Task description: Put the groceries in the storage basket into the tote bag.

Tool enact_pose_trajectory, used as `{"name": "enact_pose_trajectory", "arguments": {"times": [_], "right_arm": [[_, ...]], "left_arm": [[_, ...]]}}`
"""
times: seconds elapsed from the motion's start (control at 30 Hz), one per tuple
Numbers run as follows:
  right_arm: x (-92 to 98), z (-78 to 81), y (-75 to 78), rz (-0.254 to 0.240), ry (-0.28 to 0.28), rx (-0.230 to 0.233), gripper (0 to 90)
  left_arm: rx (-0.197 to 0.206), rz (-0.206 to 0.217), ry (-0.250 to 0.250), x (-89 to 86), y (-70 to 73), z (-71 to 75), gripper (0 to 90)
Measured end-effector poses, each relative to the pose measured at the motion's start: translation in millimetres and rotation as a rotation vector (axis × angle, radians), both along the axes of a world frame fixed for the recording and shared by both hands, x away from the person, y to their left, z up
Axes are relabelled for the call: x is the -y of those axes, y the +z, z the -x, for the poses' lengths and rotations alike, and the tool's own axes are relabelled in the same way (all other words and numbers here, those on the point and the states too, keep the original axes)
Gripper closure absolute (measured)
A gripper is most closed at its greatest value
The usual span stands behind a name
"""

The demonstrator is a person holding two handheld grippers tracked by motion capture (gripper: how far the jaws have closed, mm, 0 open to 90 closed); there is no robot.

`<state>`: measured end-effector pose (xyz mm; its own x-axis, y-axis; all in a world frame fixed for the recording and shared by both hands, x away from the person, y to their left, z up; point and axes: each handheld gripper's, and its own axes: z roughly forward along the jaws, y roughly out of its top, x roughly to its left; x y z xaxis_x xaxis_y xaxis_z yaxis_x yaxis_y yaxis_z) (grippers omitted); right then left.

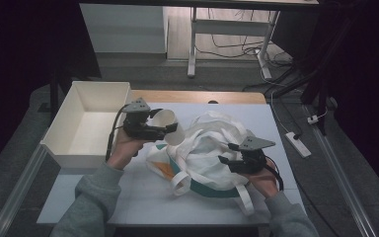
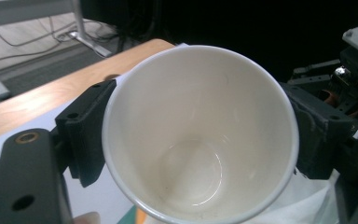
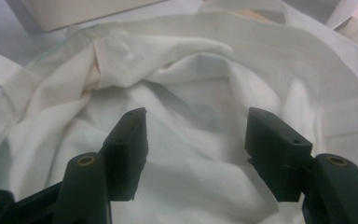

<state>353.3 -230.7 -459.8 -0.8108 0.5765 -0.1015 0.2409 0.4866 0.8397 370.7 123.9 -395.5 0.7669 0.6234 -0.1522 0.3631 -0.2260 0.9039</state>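
A: What lies around the cloth bag (image 1: 212,148)?

B: An open white box (image 1: 91,118) sits at the table's (image 1: 143,197) left edge, close beside the bag. The bag is crumpled mid-table, its straps spilling toward the near edge. A power strip (image 1: 297,144) lies on the floor to the right.

A: And the left gripper (image 1: 170,127)?

B: It grips a white paper cup (image 1: 167,124), jaws pressed on opposite sides of the wall just under the rim. The cup is tipped on its side in the air, between the box and the bag, above the bag's left edge. The left gripper view looks straight into its empty inside (image 2: 200,135).

A: The right gripper (image 1: 225,153)?

B: Jaws apart, nothing pinched; white fabric (image 3: 200,116) lies between and beyond them.

A: Room to move?

B: Bare table in front, near the person's sleeves; the box wall crowds the left.
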Motion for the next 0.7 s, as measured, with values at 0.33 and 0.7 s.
{"name": "enact_pose_trajectory", "arguments": {"times": [0.33, 0.7], "right_arm": [[-16.8, 8.0, 12.0, -0.044, 0.027, 0.044, 31.0], [-41.8, 11.8, 19.3, -0.046, 0.061, 0.087, 23.2]], "left_arm": [[-0.029, -0.040, -0.079, 38.2, -9.3, -3.4, 19.2], [-0.046, -0.059, -0.112, 58.1, -15.8, -5.4, 19.2]]}}
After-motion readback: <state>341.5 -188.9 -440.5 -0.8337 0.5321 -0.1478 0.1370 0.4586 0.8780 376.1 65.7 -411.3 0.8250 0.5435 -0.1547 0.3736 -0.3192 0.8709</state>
